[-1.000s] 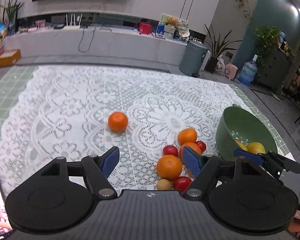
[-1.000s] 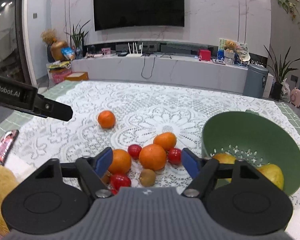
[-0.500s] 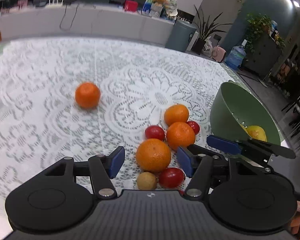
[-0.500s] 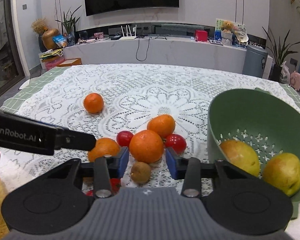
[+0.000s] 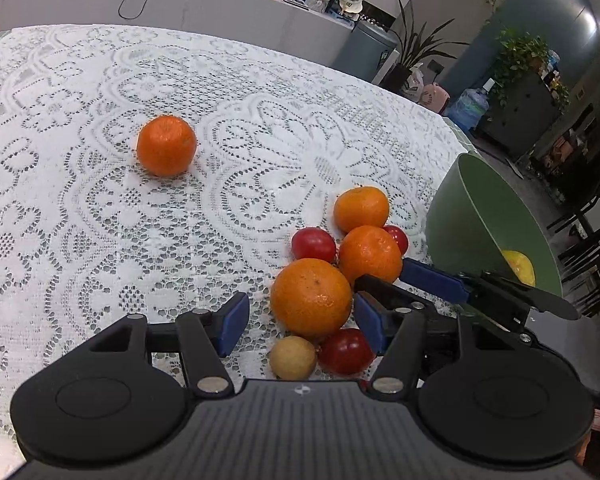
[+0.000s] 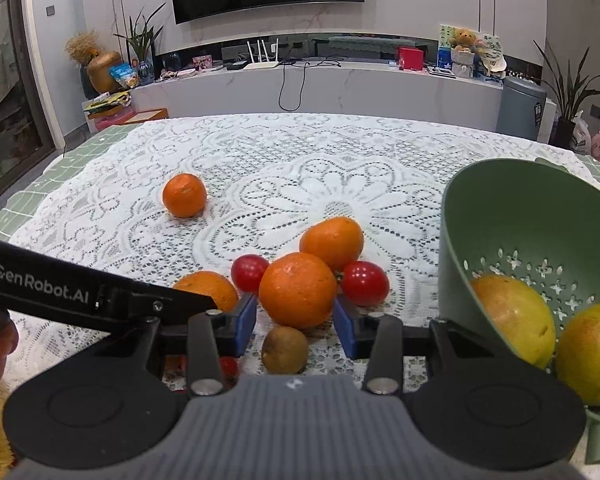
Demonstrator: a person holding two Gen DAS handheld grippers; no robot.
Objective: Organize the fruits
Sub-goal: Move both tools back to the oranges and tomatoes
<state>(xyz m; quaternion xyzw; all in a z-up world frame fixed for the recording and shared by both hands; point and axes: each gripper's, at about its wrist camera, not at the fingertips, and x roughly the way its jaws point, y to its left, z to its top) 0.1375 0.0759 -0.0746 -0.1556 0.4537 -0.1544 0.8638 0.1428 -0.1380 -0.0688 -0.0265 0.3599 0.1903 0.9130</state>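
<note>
An orange is framed at 12 o'clock between the blue pads of the right gripper, whose jaws stand just beside its flanks; firm contact cannot be told. The fruit is round, with no long axis. The colander lies at 2 o'clock. The left gripper is held open around a second orange.
</note>
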